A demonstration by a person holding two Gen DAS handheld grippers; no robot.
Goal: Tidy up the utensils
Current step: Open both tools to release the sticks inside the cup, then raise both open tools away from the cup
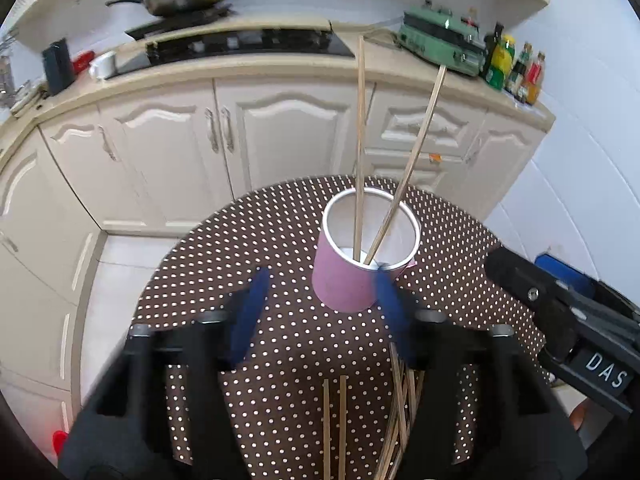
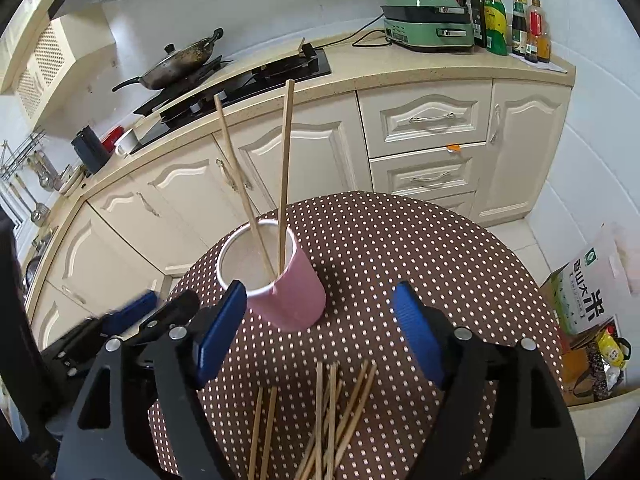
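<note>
A: Where do the utensils stand?

B: Two chopsticks (image 1: 360, 148) are upright in the pink cup (image 1: 346, 284), leaning apart, one toward twelve o'clock and one toward one. The cup sits on the dotted tablecloth (image 1: 280, 248), near the middle of the round table.

A: And the rest?

B: A loose pile of chopsticks (image 2: 332, 412) lies flat on the cloth at six o'clock from the cup, close to the cameras, several crossing each other.

A: The grippers?

B: The left gripper (image 1: 320, 304) has its blue pads spread, nothing between them; its right pad is just beside the cup's rim, blurred, so I cannot tell if it touches. The right gripper (image 2: 320, 320) is released too, jaws wide, the cup at its eleven o'clock, beside the left pad.

A: Beyond the table?

B: Cream cabinets (image 2: 304, 160), and a wok (image 2: 180, 64) on the stove at eleven o'clock.
</note>
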